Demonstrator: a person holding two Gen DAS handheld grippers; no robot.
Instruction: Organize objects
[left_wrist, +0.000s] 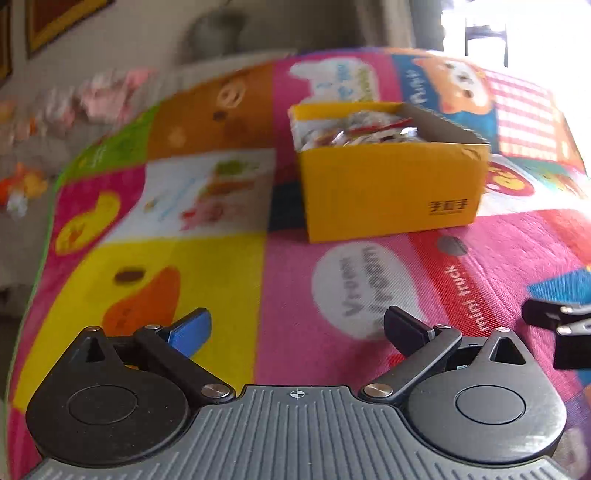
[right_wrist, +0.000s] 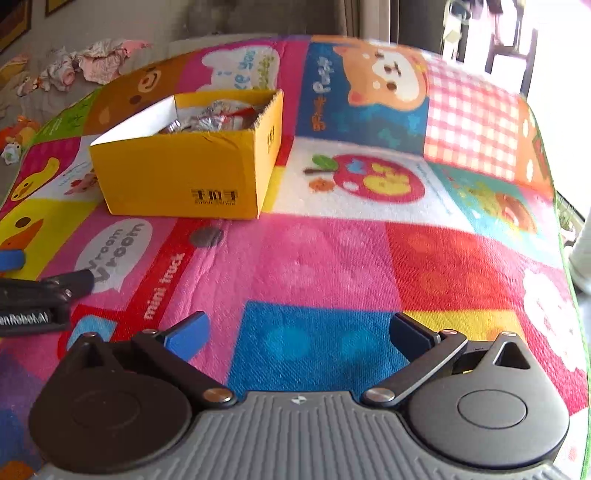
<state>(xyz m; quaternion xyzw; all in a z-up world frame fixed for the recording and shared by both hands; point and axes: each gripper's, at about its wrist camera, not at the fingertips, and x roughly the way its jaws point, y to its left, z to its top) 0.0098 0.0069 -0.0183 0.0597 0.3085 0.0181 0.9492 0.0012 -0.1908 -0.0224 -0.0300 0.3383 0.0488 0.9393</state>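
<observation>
Fuzzy patchwork play mat (right_wrist: 325, 258) covers the whole surface, soft fleecy pile with bright cartoon squares: a duck, a puppy, an apple, a red gingham patch and a "mini truck" panel.

Nearest the lens in each wrist view is a ribbed grey plastic housing flanked by two round black discs with straight linkage arms. Left gripper (left_wrist: 297, 328) has its jaws spread wide with nothing between them, one flat blue pad and one that looks black from this angle. Right gripper (right_wrist: 300, 330) is the same deal, jaws wide apart and empty, both pads blue and slab-shaped, hovering over a blue square of the mat. Each gripper pokes into the other's view: at 3 o'clock in the left one, at 9 o'clock in the right.

Further out sits a yellow cardboard box (left_wrist: 391, 192), open-topped and rectangular, matte corrugated walls with small dark printed characters on the near side. It's at about 1 o'clock from the left gripper and 11 o'clock from the right, well apart from both. Inside is a heap of crinkly silver foil wrappers (right_wrist: 210, 120) with red bits.

Beyond the mat at 10 o'clock, a crumpled pile of pinkish cloth (right_wrist: 96, 59).
</observation>
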